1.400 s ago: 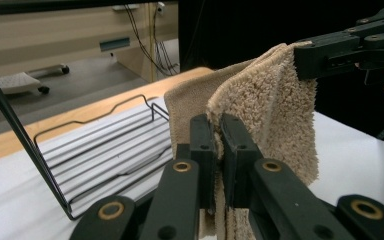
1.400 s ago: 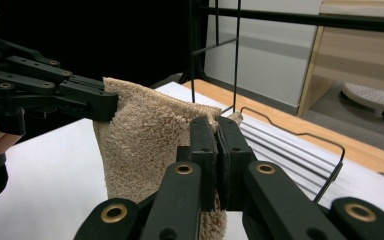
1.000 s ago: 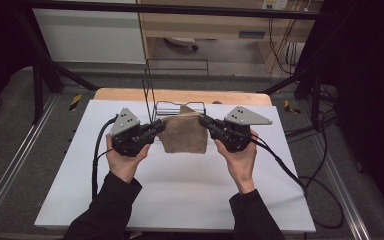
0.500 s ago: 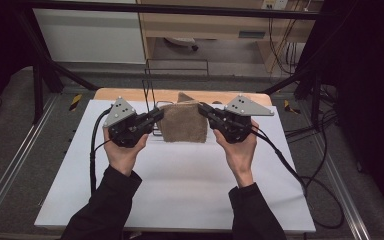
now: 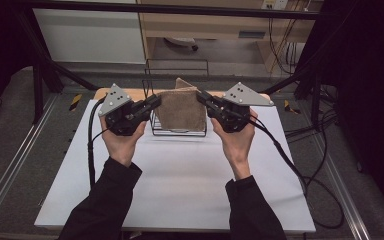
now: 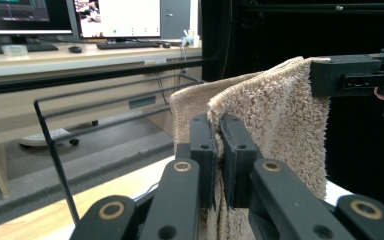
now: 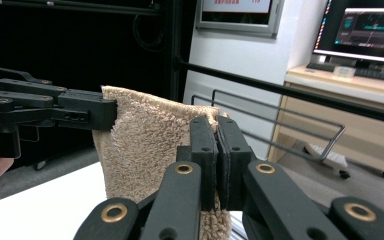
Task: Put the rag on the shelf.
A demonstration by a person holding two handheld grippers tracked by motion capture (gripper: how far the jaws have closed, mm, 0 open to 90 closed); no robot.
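Towel (image 5: 181,107), folded and tan, is held stretched between the two tools above the far part of the white counter (image 5: 180,175), directly over a black wire rack (image 5: 177,131) that stands there. The left tool (image 5: 152,102) is clamped on the towel's upper left corner, and the right tool (image 5: 203,98) is clamped on its upper right corner; in the left gripper view the jaws are seen pinched together on the terry edge (image 6: 260,115), and in the right gripper view the same is seen on the opposite edge (image 7: 145,135). The cloth hangs down from these two held corners, with a second layer showing behind the front one.

The step in hand is judged to be the carrying of the towel to the rack, with hanging or draping not yet done: whether the lower hem touches the wire cannot be told from the high view. For the next move, both tools would need to be kept level and advanced together, so that the fold is brought over a rack bar before the cloth is lowered. The grips should be released only once the weight is borne by the wire, or the towel may slide off to one side.
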